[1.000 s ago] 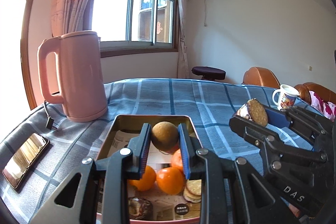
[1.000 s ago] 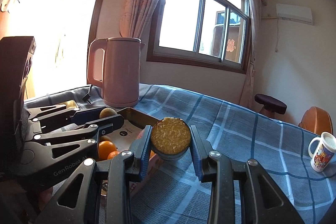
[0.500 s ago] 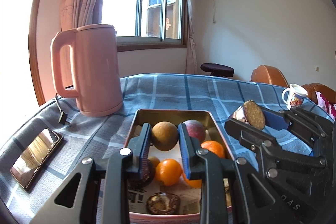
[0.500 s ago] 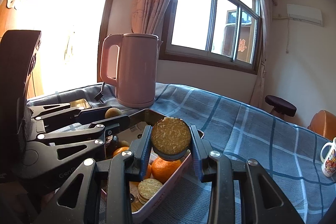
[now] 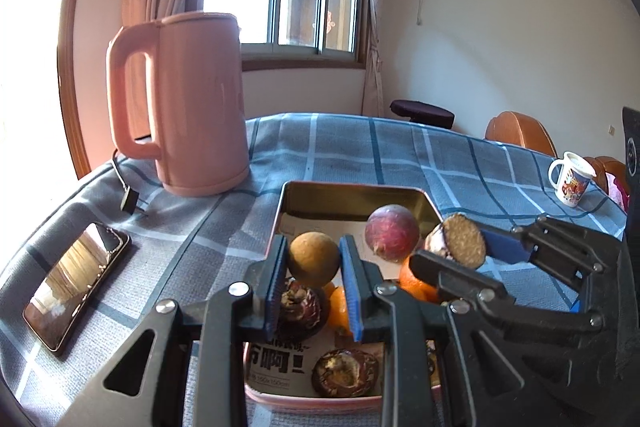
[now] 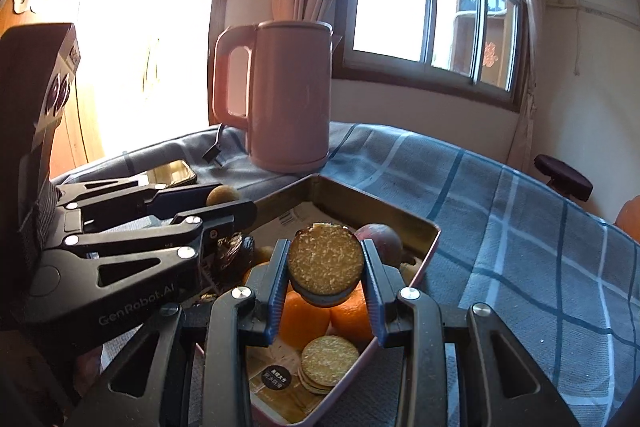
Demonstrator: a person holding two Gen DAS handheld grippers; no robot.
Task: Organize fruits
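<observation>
My left gripper [image 5: 314, 259] is shut on a round brown fruit [image 5: 313, 257] and holds it above the near left part of a pink tin tray [image 5: 352, 195]. My right gripper [image 6: 326, 267] is shut on a chocolate-coated biscuit [image 6: 326, 269] above the tray's [image 6: 424, 227] middle; it also shows in the left wrist view [image 5: 460, 241]. In the tray lie a purple passion fruit [image 5: 392, 233], oranges [image 6: 304, 315], stacked biscuits [image 6: 328, 357] and dark dried fruits [image 5: 300, 309]. The left gripper [image 6: 230, 197] shows in the right wrist view, over the tray's left edge.
A pink kettle [image 5: 184, 103] stands behind the tray to the left, its plug [image 5: 129, 201] on the blue checked cloth. A phone [image 5: 76, 281] lies at the left. A white mug [image 5: 572, 179] stands at the far right. Chairs and a stool [image 5: 422, 107] stand beyond the table.
Both grippers have moved left and closer over the tray, each still holding its item. The kettle now looms nearer in both views.
</observation>
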